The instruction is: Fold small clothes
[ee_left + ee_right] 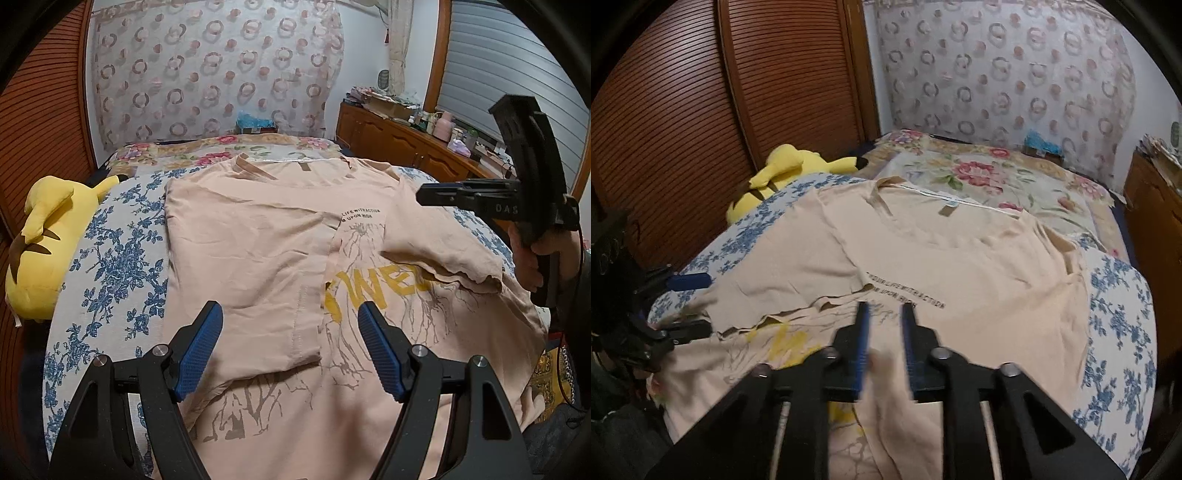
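A: Blue-padded left gripper [290, 345] sits nearest, jaws wide apart, nothing btwn them, over the lower half of the peach cotton T-shirt w/ tree-root print [258, 236]. Shirt's spread on the blue-floral bedcover [110, 258], neck toward the far end of the bed.

B: Step?

A: Side folds, I'd say. One side's already laid over the middle; the other sleeve [439, 254] lies turned in across the chest. Right gripper [884, 339] hangs over the print, jaws nearly together w/ a slim gap. Can't tell if cloth's pinched; that spot's blurred.

B: Next?

A: Prob. flatten that sleeve, square the edges, then take the hem w/ both grippers and bring it up to the collar.

B: Any writing?

A: Small black lines on the chest, roughly "LIFE WITH ACTION", second line unclear. Big yellow letters, partly covered: "WE". "DAS" on the right gripper's body.
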The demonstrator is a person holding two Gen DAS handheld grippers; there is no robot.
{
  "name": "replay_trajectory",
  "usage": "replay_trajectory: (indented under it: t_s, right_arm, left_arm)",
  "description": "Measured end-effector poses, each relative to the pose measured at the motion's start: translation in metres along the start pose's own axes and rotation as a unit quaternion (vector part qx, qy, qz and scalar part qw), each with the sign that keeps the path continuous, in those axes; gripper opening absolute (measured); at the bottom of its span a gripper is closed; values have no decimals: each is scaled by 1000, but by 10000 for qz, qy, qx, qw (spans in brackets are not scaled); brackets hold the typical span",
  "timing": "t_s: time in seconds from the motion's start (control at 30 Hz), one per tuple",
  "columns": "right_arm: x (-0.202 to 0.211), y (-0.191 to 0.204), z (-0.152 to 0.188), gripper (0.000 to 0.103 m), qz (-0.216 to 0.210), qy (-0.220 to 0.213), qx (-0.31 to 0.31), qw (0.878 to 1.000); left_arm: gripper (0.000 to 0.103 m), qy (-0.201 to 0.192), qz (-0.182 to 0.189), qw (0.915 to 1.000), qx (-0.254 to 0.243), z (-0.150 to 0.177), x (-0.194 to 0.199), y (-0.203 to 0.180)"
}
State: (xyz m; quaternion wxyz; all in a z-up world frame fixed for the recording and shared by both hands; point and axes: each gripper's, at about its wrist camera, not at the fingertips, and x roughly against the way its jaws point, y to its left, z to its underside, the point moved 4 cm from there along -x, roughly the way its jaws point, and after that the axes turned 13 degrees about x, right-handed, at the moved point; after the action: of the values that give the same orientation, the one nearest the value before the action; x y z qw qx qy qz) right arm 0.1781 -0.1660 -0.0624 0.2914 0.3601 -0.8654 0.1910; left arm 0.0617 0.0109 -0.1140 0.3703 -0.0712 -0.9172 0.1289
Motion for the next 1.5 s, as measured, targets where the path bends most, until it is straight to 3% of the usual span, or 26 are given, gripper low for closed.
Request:
replay_trajectory:
  t_s: [0.4,0.5,0.57,0.93,1.5]
  right_arm:
    - [46,-12,64,23,679,489,-75,9965]
    - [44,-20,75,34,722,641,-146,9952]
    - [45,-23,79,34,847,681,-167,9939]
    - [42,-54,62,35,1058,553,-337,9923]
    - [-18,-100,50,36,937,899,-415,9907]
  left_arm:
    - [77,-22,-81,10000,-20,-5,-2,4]
    - [77,-40,-170,9998,-55,-12,-4,9]
    - [77,-44,-237,9997,-99,-17,-7,12]
    - [77,-92,-595,9980,-187,-67,-36,36]
    - [77,409,-1074,9934,22,-119,-115,88]
